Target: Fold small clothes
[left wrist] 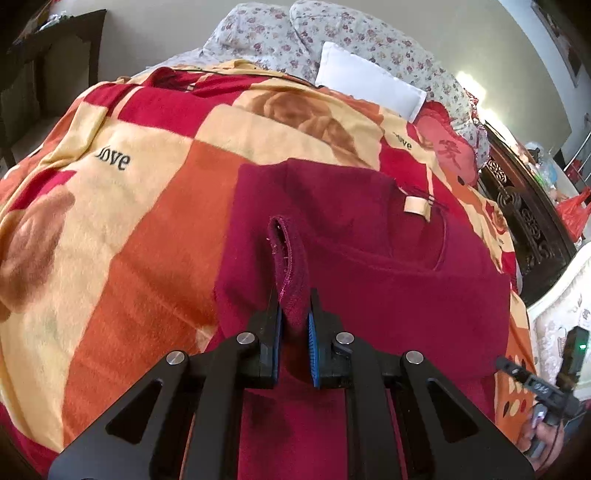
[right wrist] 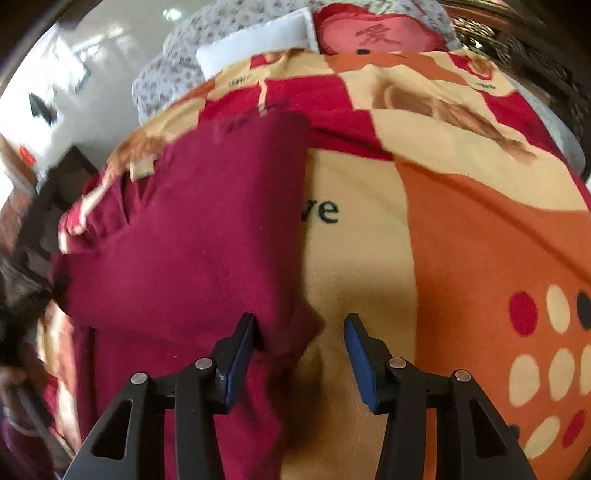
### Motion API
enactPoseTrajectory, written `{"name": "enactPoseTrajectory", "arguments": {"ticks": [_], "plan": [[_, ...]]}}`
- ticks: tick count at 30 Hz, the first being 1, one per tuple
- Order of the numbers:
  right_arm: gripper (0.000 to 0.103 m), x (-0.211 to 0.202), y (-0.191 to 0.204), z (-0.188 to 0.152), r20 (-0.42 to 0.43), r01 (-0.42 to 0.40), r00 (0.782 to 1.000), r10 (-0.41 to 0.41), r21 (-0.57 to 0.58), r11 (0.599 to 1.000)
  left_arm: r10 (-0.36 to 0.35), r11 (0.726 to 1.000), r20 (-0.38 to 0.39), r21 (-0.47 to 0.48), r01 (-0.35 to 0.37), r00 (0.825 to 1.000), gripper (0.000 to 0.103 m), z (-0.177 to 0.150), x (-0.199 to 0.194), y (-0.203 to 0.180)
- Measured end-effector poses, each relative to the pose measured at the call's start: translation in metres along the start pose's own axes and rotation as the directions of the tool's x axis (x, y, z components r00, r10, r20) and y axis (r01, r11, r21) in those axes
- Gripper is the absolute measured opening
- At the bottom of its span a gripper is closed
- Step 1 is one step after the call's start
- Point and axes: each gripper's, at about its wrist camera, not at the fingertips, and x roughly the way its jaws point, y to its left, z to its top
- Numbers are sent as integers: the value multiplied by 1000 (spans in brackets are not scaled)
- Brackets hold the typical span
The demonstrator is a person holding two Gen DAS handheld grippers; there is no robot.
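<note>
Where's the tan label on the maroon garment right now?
Left wrist view: the tan label sits right of centre at the maroon garment's neckline, beyond the left gripper pinching a hem, on the patterned blanket.

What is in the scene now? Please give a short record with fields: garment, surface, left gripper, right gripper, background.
garment: dark red garment with a beige tag, lying on the blanket
surface: blanket in red, orange and cream, printed "love"
left gripper: left gripper shut on a hemmed edge of the garment
right gripper: right gripper open, a garment corner between its fingers
background: white pillow, floral bedding
</note>
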Motion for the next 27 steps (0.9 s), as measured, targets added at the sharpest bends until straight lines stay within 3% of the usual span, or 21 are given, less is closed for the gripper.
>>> {"name": "enactPoseTrajectory", "arguments": {"ticks": [3,5,9,15,16,18,20,22,27], "plan": [[48,-20,1,-1,42,16,999,-14,-39,999,-3,1000,-7,-13,3,1000,11,0,1,1],[48,-22,7,-5,20,12,1000,-10,-116,993,-4,1000,-6,-15,4,1000,11,-1,0,1],[48,-9,20,-19,-4,121,992,-127,-258,958,1,1000,-6,-13,-1,1000,11,-1,1,0],[46,13,14,-19,80,71,995,-57,-181,981,4,1000,-13,-20,-4,1000,11,-1,0,-3],[36,13,11,-16,100,43,995,-28,-146,988,0,1000,-11,-17,-1,1000,11,0,-2,-5],[26,6,8,-11,147,-59,987,69,-76,995,-7,1000,-6,-7,7,1000,11,1,-5,-8],[18,-9,5,-6,230,-76,970,81,-32,997,-14,1000,-3,1,14,1000,11,2,-7,-12],[14,-17,4,-3,256,-70,964,66,6,998,-20,1000,-3,11,20,1000,11,1,-6,-15],[14,-3,-6,-23,84,-5,996,4,15,1000,-2,1000,-36,30,3,999,11,-10,6,-16]]}}
